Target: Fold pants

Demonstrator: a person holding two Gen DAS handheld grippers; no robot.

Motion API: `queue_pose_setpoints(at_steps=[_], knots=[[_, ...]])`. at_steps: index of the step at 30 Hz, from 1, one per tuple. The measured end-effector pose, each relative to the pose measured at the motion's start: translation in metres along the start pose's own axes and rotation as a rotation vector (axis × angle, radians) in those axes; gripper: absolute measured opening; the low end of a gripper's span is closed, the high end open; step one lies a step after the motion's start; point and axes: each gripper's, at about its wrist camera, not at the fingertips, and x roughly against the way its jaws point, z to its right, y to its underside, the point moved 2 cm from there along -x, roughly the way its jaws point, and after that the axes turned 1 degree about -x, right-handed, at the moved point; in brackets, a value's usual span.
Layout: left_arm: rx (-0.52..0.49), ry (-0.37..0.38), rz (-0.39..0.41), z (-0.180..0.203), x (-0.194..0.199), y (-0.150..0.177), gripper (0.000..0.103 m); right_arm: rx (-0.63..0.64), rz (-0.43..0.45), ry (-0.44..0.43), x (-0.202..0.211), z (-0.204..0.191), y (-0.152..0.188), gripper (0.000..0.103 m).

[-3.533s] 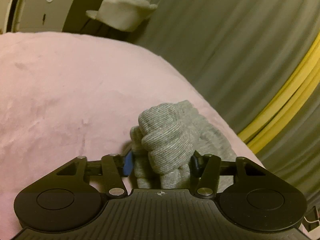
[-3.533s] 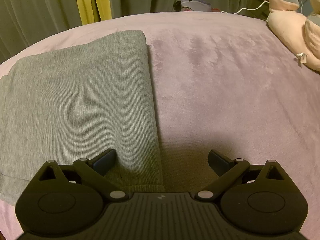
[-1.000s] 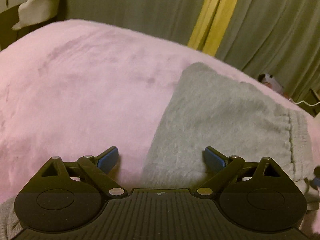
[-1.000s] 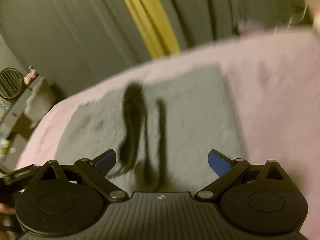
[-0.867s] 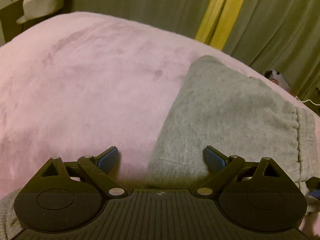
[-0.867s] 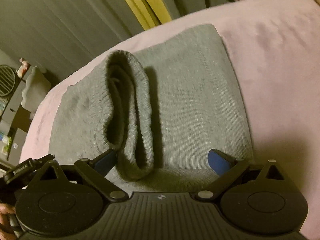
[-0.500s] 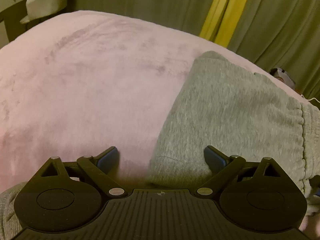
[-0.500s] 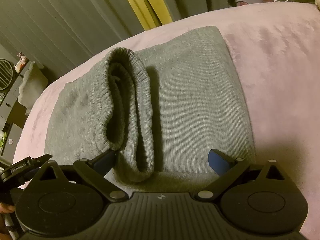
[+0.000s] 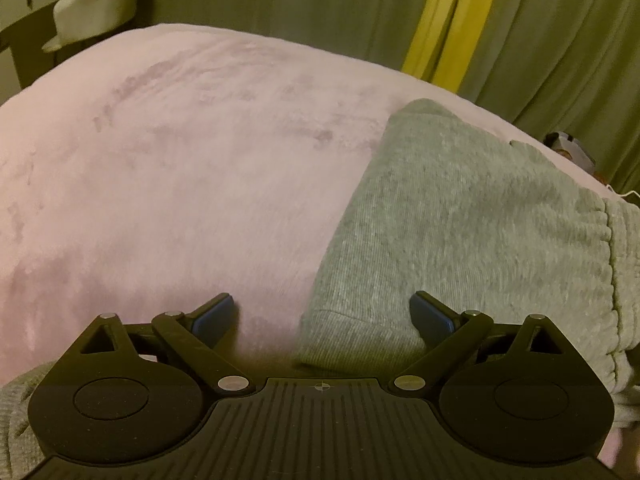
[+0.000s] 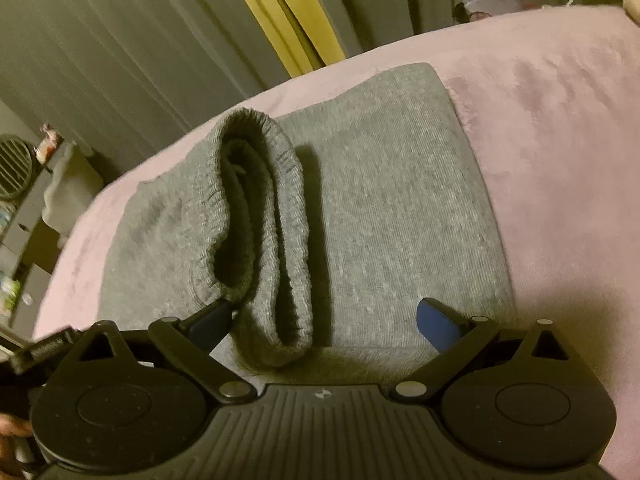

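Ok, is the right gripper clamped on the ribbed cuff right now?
No, the right gripper is open, with the ribbed cuff of the gray sweatpants lying loose between its spread fingers.

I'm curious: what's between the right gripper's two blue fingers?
In the right wrist view, the ribbed cuff of the gray pants lies inside the open right gripper.

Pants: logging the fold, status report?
Left gripper open, right gripper open. Pants folded on blanket, cuff on top. Nothing in the way.
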Motion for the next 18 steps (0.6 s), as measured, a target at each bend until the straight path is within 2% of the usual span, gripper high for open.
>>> queue_pose_setpoints(at_steps=[3,9,11,15,18], knots=[[-0.022,-0.018,0.012,0.002,0.005,0.0,0.098,-0.065,0.004,-0.056,0.003,0.008,-0.002,0.099],[-0.101,-0.142,0.115,0.002,0.025,-0.007,0.099,-0.213,0.026,-0.162,0.009,0.021,-0.01,0.099],[-0.082,-0.17,0.136,-0.003,0.025,-0.01,0.099,-0.265,0.026,-0.175,0.006,0.028,-0.013,0.099],[0.008,-0.171,0.051,-0.016,0.007,-0.015,0.099,-0.286,0.002,-0.166,-0.004,0.03,-0.02,0.099],[0.034,-0.186,0.068,-0.018,0.006,-0.016,0.099,-0.267,-0.007,-0.169,-0.01,0.021,-0.026,0.099]])
